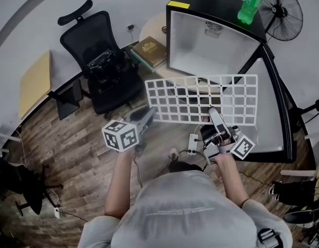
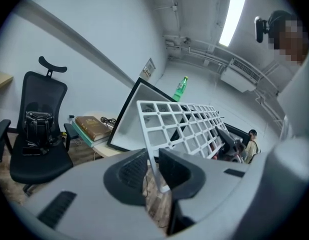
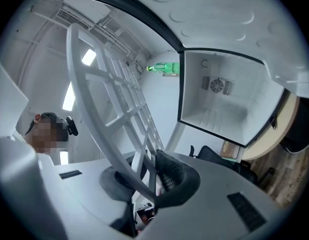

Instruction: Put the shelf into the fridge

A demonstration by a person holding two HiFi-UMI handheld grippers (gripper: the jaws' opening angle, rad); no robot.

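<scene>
My left gripper (image 1: 149,113) and right gripper (image 1: 214,112) both clamp the white shelf's (image 1: 203,100) near edge, facing the open fridge (image 1: 201,48).

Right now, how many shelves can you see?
1. The white grid shelf is held in the air before the open fridge, with the left gripper at its left corner and the right gripper on its near edge. None shows inside the fridge.

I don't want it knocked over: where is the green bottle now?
Head view, upper right: the green bottle stands on top of the open black fridge, beside the standing fan.
</scene>
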